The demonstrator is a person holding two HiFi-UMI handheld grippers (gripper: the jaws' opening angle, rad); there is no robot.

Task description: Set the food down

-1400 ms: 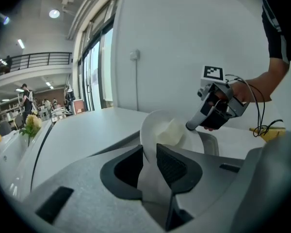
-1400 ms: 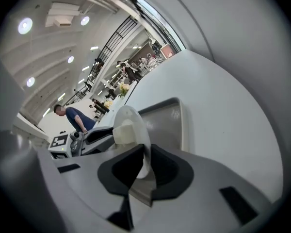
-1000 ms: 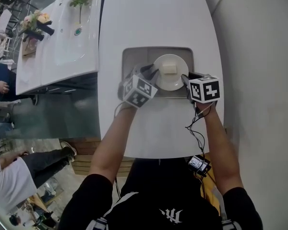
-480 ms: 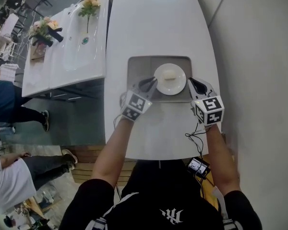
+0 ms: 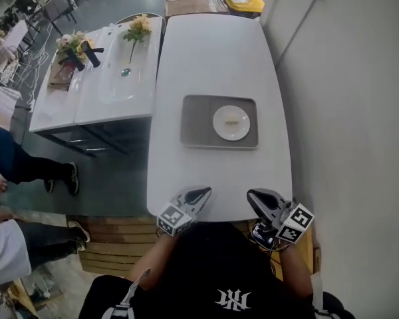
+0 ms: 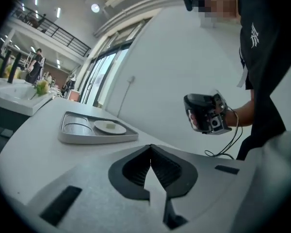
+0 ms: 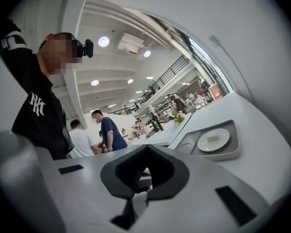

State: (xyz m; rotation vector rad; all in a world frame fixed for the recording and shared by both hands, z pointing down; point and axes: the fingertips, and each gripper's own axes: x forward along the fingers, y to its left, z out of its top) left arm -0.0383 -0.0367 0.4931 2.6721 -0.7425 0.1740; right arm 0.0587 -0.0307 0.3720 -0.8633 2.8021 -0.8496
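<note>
The food (image 5: pixel 232 121), a small pale block, lies on the white plate (image 5: pixel 219 130). The plate stands in the right half of the grey tray (image 5: pixel 198 121). The tray rests flat on the white worktop (image 5: pixel 213 52), at the centre of the head view. Nothing touches the tray, so the worktop alone bears the load.

The left gripper (image 5: pixel 201 192) sits at lower centre of the head view, at the near worktop edge and well apart from the tray. The left gripper view shows its jaws pressed together tip to tip, with nothing between them.

The right gripper (image 5: pixel 254 196) sits just right of lower centre, likewise at the near edge and well apart from the tray. The right gripper view shows its jaws together and empty.

Assessment: the set-down appears complete. Each gripper is clear of the tray, one to each side of the person's body, which guards against knocking the plate. Closed, empty jaws suit a rest posture, since no further grasp appears to be called for.
</note>
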